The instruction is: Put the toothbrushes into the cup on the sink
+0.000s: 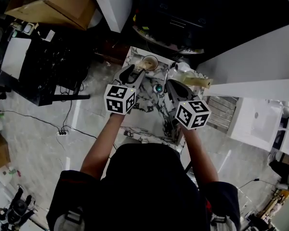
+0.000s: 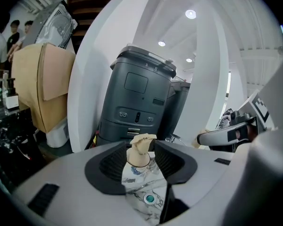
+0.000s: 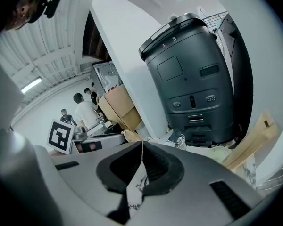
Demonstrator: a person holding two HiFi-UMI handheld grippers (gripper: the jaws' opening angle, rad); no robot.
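A beige cup stands at the far left corner of the marble sink top. In the left gripper view the cup sits just beyond the jaws, with a tan ragged thing sticking out of its mouth. I cannot make out a toothbrush clearly. My left gripper is open, its pads apart on either side of the cup and not touching it. My right gripper hovers right of the round drain, jaws shut with nothing between them.
A chrome faucet stands at the sink's far right, with a beige strip beside it. A dark grey bin-like machine stands behind the sink. Cardboard boxes lie at the back left. People stand far off.
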